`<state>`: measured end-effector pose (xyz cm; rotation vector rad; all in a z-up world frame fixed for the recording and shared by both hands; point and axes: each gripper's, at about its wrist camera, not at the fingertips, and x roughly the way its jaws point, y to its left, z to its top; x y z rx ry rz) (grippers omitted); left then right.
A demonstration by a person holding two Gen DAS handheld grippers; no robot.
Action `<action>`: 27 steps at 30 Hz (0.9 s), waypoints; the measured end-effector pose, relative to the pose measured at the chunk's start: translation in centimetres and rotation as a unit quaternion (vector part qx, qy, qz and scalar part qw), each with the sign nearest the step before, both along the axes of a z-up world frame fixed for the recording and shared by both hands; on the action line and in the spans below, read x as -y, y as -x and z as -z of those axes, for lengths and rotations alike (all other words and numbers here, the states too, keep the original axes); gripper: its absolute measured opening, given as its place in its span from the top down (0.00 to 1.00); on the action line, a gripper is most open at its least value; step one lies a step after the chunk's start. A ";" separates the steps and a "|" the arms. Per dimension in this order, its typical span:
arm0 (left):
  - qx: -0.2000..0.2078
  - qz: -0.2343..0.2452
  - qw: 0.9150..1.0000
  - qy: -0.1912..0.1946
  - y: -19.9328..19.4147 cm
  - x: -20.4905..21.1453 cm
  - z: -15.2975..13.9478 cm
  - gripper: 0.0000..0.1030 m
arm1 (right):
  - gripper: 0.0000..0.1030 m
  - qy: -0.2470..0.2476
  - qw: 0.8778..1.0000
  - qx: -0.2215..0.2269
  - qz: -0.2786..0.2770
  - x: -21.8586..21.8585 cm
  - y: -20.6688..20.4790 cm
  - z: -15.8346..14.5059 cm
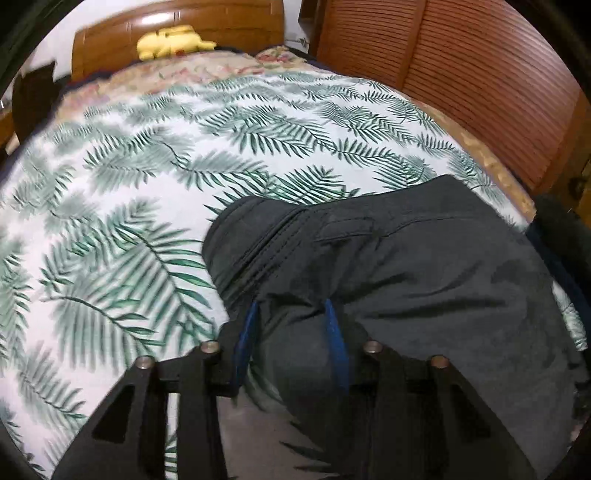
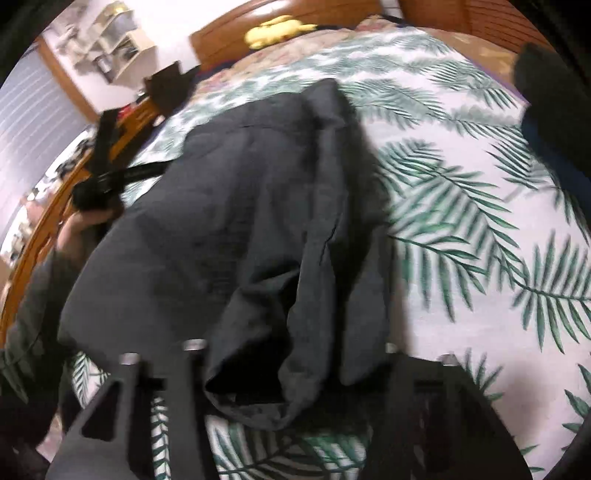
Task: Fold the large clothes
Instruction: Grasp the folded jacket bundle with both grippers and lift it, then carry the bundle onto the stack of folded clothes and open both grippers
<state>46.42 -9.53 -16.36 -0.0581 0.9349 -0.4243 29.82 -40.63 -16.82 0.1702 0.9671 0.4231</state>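
Observation:
Dark grey trousers (image 1: 406, 266) lie on a bed with a palm-leaf sheet (image 1: 147, 184). In the left wrist view my left gripper (image 1: 291, 314) has its blue-padded fingers (image 1: 336, 339) apart, with trouser cloth bunched between and over them. In the right wrist view the trousers (image 2: 240, 221) stretch away up the bed. My right gripper (image 2: 291, 354) has its fingers wide apart and a fold of cloth hangs between them; its tips are hidden by the cloth. The left gripper (image 2: 99, 181), held in a hand, shows at the trousers' far left edge.
A wooden headboard (image 1: 177, 33) with a yellow plush toy (image 1: 173, 40) stands at the far end. Slatted wooden doors (image 1: 461, 81) run along the right side of the bed. A wooden bed rail (image 2: 44, 221) and shelves (image 2: 110, 48) are on the left.

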 end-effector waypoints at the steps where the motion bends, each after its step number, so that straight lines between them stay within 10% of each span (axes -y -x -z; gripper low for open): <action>1: -0.006 0.002 1.000 0.005 -0.1 0.1 -0.1 0.92 | 0.73 0.008 1.000 0.012 -0.002 -0.4 0.3 -0.4; 13: 0.157 0.017 0.986 -0.048 5.9 7.2 -12.6 1.00 | 0.84 0.044 0.981 0.190 0.009 0.2 4.2 -11.0; 23: 0.236 0.102 0.966 0.014 9.2 24.8 -25.8 1.00 | 0.85 0.124 0.947 0.279 0.102 13.8 10.5 -24.1; 27: 0.230 0.143 0.962 0.025 10.0 32.2 -26.9 1.00 | 0.85 0.157 0.929 0.291 0.166 20.3 13.8 -27.4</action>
